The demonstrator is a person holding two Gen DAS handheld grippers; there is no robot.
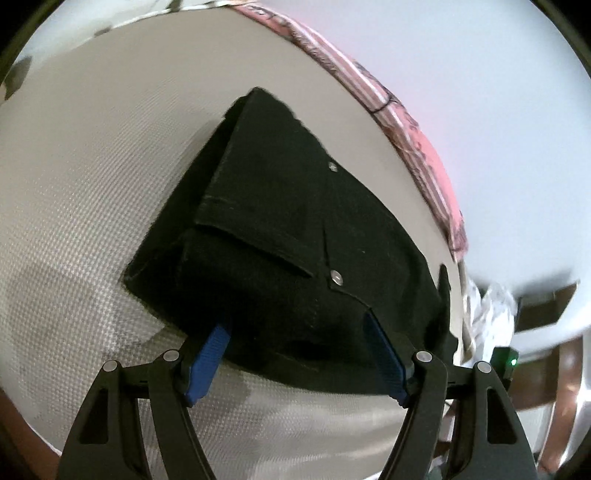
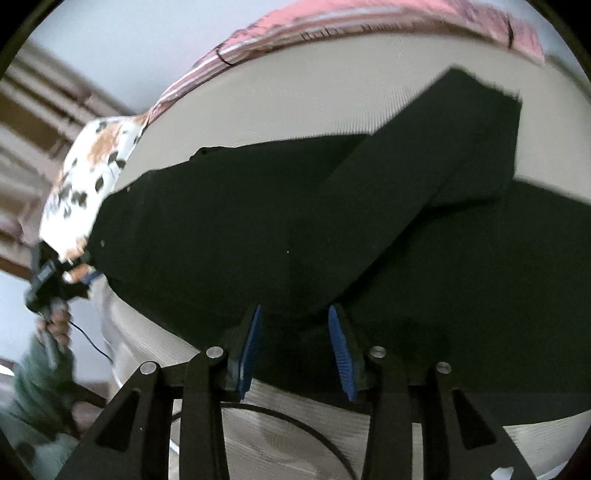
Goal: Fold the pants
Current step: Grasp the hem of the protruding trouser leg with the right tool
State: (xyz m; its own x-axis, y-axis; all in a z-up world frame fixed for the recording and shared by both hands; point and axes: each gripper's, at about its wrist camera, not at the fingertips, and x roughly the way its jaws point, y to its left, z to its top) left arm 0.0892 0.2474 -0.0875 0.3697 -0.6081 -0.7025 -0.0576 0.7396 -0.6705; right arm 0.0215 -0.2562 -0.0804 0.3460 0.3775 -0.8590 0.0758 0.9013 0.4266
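- We see the black pants (image 1: 295, 229) lying on the pale bed (image 1: 92, 184), folded over themselves, waist end with its rivets nearest our left gripper (image 1: 301, 354).
- Our left gripper's jaws stand wide, straddling the waist edge, likely to pinch it for the next fold; no grip is evident.
- Our right gripper (image 2: 295, 350) has its jaws parted over the fabric edge, holding nothing.
- In the right view the pants' long axis runs across, one folded leg angling toward the far pink bedding (image 2: 332, 33).

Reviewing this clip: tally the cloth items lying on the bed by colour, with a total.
Black: 1, the pants
Pink striped: 1, the blanket along the far edge
White with dark and orange spots: 1, the spotted cloth
Total: 3
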